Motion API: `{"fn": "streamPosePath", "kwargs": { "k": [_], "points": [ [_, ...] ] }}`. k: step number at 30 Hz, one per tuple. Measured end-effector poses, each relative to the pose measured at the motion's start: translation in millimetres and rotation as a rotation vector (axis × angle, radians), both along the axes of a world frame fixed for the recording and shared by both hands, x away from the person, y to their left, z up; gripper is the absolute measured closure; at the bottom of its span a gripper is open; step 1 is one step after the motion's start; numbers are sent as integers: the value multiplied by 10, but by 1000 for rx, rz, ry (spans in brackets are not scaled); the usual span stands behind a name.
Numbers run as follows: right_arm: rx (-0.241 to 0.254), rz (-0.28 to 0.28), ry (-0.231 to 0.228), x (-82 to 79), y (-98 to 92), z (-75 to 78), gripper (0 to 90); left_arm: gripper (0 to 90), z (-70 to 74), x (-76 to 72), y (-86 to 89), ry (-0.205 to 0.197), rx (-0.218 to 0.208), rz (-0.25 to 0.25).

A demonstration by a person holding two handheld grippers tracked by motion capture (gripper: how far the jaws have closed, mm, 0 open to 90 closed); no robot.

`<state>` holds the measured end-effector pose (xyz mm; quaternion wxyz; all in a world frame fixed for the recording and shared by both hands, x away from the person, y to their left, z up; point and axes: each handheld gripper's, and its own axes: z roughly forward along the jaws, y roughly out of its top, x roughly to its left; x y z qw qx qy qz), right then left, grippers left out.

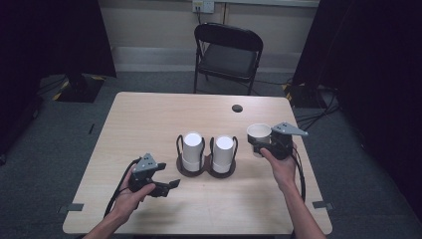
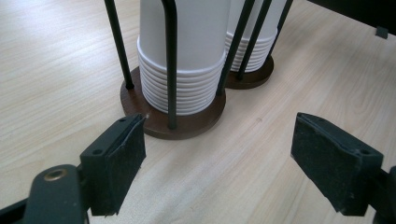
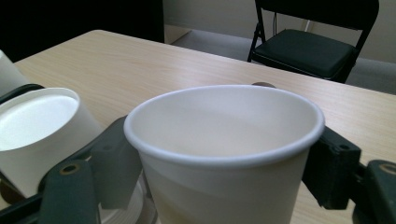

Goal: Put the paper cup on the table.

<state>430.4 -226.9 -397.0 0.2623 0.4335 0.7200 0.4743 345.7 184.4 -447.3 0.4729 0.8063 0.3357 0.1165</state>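
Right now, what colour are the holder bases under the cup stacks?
Dark brown, round bases; clearest in the left gripper view.

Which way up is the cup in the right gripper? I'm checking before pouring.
Upright: the paper cup shows its open rim upward between the right gripper jaws.

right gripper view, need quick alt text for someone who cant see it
An upright white paper cup sits mouth up between the right gripper's two black jaws, close to the camera. Left of it is an upside-down cup stack; behind, a wooden table and a black folding chair.
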Motion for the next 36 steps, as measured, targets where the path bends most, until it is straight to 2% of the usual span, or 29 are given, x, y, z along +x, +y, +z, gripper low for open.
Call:
{"fn": "streamPosePath", "kwargs": {
  "k": [6,9,24,31,34,36],
  "points": [
    [7,-41,6,151,-72,-59,239,178,0,4,8,-1,2,2],
    [-8,-62,14,217,-85,-88,239,180,-2,6,8,1,3,3],
    [22,-97,20,501,-68,-306,231,182,-9,9,7,2,6,4],
    [26,-117,46,609,-66,-442,226,183,-7,12,15,4,1,1],
    [31,-118,71,642,-60,-481,222,183,-7,19,24,18,-27,2],
    [34,-111,78,662,-50,-500,221,183,-4,19,26,11,-12,9]
  ]
}}
